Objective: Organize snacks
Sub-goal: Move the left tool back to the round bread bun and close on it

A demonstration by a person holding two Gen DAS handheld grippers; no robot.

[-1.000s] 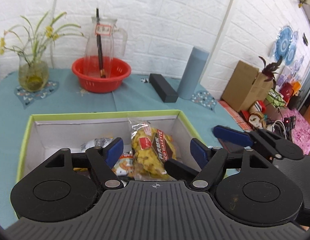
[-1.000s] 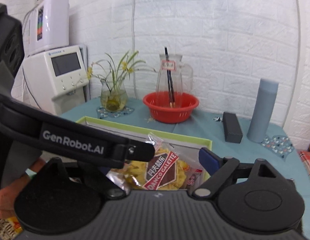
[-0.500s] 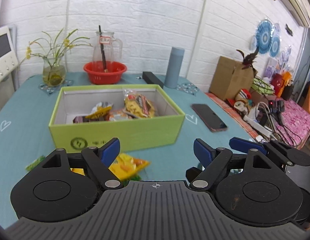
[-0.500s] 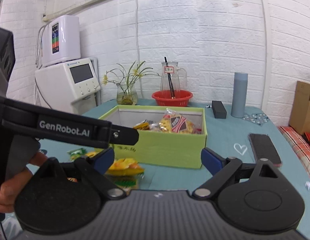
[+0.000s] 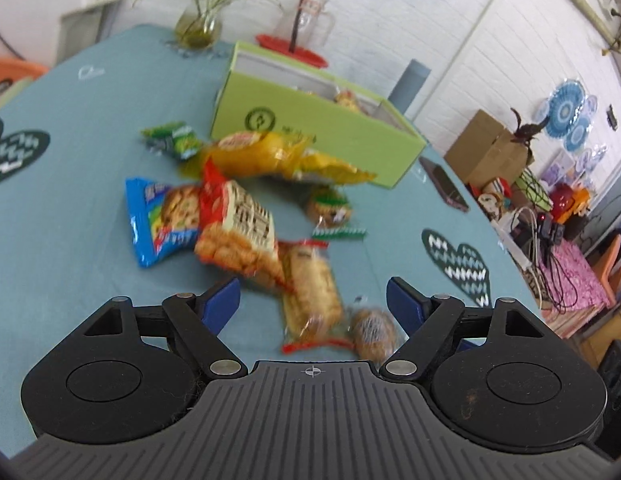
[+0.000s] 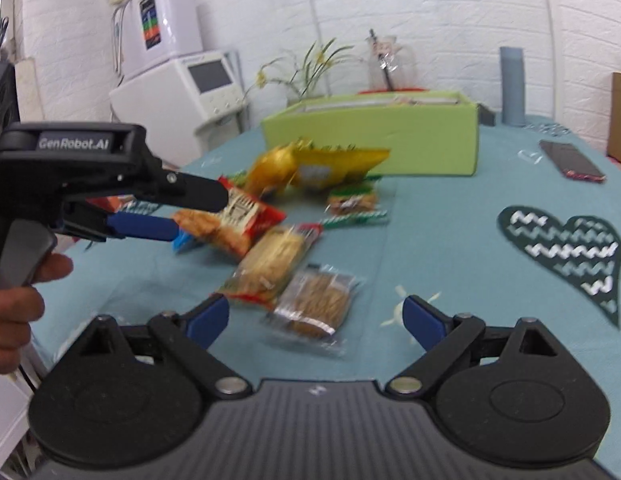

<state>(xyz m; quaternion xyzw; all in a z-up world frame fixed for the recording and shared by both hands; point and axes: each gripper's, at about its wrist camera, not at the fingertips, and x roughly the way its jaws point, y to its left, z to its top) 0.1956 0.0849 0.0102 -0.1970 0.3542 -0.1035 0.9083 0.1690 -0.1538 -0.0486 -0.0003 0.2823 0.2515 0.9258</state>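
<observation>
Several snack packets lie loose on the teal tablecloth in front of the green box: a yellow bag, a red-and-white bag, a blue packet, a clear cracker pack and a brown biscuit pack. My left gripper is open and empty just above the cracker pack. My right gripper is open and empty over the brown biscuit pack. The left gripper also shows in the right wrist view, beside the red-and-white bag. The green box holds more snacks.
A phone lies right of the box. A flower vase, a red basin with a glass jug and a grey bottle stand behind it. Heart-shaped mats lie on the cloth. A cardboard box and clutter sit off the table's right edge.
Both grippers have pulled back from the green box and dropped low toward the loose packets on the cloth. Both stay open and empty.
</observation>
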